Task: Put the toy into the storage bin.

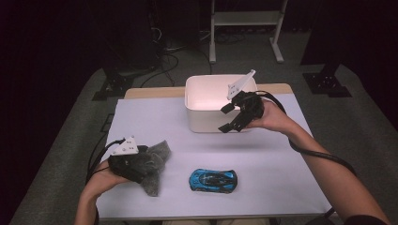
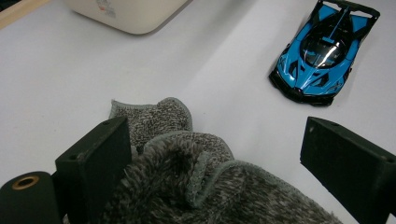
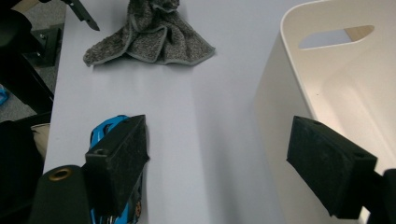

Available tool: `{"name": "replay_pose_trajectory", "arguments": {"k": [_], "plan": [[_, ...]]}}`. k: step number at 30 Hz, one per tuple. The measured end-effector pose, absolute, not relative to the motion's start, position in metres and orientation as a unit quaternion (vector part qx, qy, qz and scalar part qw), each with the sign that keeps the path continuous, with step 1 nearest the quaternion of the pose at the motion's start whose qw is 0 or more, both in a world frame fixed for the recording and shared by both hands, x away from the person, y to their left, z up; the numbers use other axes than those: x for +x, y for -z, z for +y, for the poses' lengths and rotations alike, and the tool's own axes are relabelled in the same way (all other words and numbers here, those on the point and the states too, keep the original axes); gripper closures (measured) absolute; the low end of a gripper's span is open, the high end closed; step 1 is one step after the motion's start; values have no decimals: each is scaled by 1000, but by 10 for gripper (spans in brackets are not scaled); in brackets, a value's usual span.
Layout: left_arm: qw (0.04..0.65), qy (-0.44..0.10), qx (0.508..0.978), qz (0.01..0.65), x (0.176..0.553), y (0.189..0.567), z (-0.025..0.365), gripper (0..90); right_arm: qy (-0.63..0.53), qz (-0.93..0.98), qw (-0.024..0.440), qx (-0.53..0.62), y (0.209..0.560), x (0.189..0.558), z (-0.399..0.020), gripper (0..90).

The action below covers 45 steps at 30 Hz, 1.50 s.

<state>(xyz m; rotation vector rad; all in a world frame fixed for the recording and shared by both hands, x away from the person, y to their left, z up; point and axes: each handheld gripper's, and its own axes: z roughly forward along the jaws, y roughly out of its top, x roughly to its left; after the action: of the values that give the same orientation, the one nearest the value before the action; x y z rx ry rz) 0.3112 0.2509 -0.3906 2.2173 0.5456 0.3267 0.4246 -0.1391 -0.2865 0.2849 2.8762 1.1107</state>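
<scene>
We see the left gripper point(image 2: 212, 154) with its jaws spread wide over the grey cloth point(image 2: 187, 186), which lies crumpled on the table point(image 1: 155, 122) at the near left; one jaw touches the pile, the other stands clear, so nothing is pinched yet; we judge a grab is being lined up. The right gripper point(image 1: 231, 116) hangs with jaws wide apart and holding nothing at the near rim of the white bin point(image 1: 199, 93), likely the drop spot; the blue toy car point(image 1: 213, 180) lies between.

A crumpled grey towel point(image 1: 152, 165) lies bunched at the table's near-left, apparently unlifted.
</scene>
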Motion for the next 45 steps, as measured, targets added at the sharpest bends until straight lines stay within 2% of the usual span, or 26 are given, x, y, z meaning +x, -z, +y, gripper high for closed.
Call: {"name": "replay_pose_trajectory", "arguments": {"k": [14,28,31,39,40,45], "plan": [[403,-128,880,215,309,395,250,81,-344,934,32,92,289,460,-128,202],[405,-123,880,213,306,396,252,81,-326,939,27,102,306,482,-122,277],[407,-122,879,215,306,397,253,81,-325,940,29,102,308,486,-121,312],[409,-119,879,217,307,398,254,81,-317,943,32,98,314,490,-118,517],[408,-119,879,217,307,399,254,81,-315,944,31,93,315,491,-117,576],[407,-117,878,221,307,399,256,81,-303,949,32,80,318,490,-111,672]]}}
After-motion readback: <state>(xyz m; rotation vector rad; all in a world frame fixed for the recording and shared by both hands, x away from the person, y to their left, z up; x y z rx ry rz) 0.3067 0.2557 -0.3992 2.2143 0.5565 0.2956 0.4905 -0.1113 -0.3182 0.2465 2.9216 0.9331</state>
